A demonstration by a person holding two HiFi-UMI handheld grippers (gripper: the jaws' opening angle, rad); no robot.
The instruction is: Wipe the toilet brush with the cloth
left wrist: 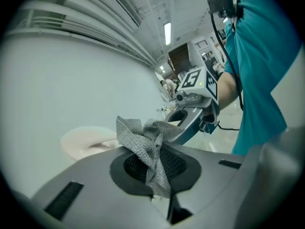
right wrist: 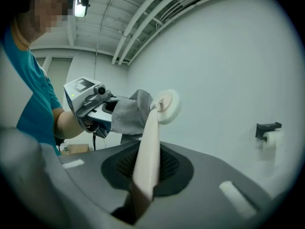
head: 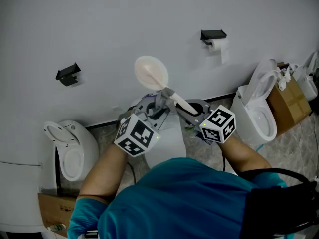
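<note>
**Toilet brush** point(head: 169, 91): cream, with a long flat handle and an oval head. It was held up in front of the wall point(head: 99, 29), with the head far and high and the handle slanting back down to the right gripper point(head: 188, 112). That gripper's jaws were closed on the near end of the handle, which ran up from between them in its own view.

**Cloth** point(left wrist: 145, 144): grey, open weave. It was pinched in the closed jaws of the left gripper point(head: 155, 106) and stood bunched above them. The bunch lay against the handle just below the brush head point(right wrist: 167, 106), on its left side.

**Progress, as judged:** wiping was under way at the neck of the brush. The head was bare, and so was the stretch of handle between the cloth and the right gripper. Both probably remained to be wiped. No view showed whether any part was already clean.

**Views**
- **Head view only:** it showed the room.
  - One toilet point(head: 70, 156) stood near left and another point(head: 259, 108) at right.
  - A toilet-roll holder point(head: 214, 35) and an empty holder point(head: 68, 74) were on the wall.
  - A cardboard box point(head: 289, 103) sat at far right.
- **Left gripper view only:** it showed the pinch on the cloth. The bunch itself hid where the cloth met the brush.
- **Right gripper view only:** it showed the cloth touching the handle, and the grip on the handle's end.
</note>
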